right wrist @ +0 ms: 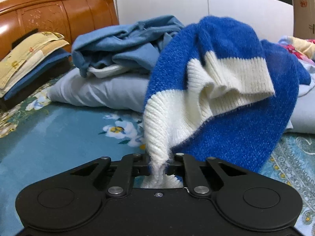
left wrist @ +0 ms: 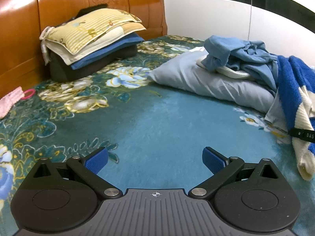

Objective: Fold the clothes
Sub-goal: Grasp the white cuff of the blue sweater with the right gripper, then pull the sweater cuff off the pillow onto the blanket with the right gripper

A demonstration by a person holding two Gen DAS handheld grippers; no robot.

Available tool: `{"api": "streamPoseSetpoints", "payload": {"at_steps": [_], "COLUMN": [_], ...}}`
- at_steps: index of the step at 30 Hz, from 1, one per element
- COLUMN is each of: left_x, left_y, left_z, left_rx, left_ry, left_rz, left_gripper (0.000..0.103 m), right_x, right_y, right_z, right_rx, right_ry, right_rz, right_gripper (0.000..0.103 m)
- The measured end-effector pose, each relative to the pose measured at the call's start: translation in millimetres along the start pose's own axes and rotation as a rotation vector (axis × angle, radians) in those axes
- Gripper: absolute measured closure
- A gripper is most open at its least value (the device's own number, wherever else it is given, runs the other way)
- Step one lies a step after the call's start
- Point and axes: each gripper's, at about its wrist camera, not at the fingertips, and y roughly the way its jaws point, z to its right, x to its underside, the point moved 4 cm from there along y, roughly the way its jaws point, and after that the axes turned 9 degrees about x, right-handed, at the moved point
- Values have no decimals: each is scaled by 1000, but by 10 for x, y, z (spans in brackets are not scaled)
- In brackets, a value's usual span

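Observation:
A blue and white knitted sweater [right wrist: 226,90] drapes from a pile on the bed down to my right gripper [right wrist: 158,166], which is shut on its white ribbed edge. The same sweater [left wrist: 295,98] shows at the right edge of the left wrist view. Crumpled light-blue clothes [right wrist: 128,45] lie on a grey pillow [right wrist: 102,90] behind it; these clothes [left wrist: 242,55] and the pillow [left wrist: 206,80] also show in the left wrist view. My left gripper [left wrist: 155,160] hovers open over bare bedspread, nothing between its blue pads.
A teal floral bedspread [left wrist: 147,122] covers the bed. A stack of folded items topped by a yellow pillow [left wrist: 88,31] rests against the wooden headboard [left wrist: 59,5]. A pink cloth and ring [left wrist: 13,98] lie at left. A white wall [right wrist: 196,5] stands behind.

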Motion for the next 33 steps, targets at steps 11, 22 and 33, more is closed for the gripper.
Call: {"api": "streamPoseSetpoints", "payload": {"at_steps": [11, 22, 33], "left_x": [122, 248, 322], "left_y": [-217, -494, -756], "left_z": [39, 30, 57], "left_rx": [31, 37, 51], "left_ry": [-10, -12, -13], "left_rz": [-19, -30, -23], "left_gripper": [0, 0, 0], "right_x": [19, 148, 414], "right_y": [-545, -1059, -1547], "right_z": [-54, -22, -198], "right_rx": [-151, -259, -380], "right_ry": [20, 32, -2], "right_rz": [19, 19, -6], "right_gripper": [91, 91, 91]}}
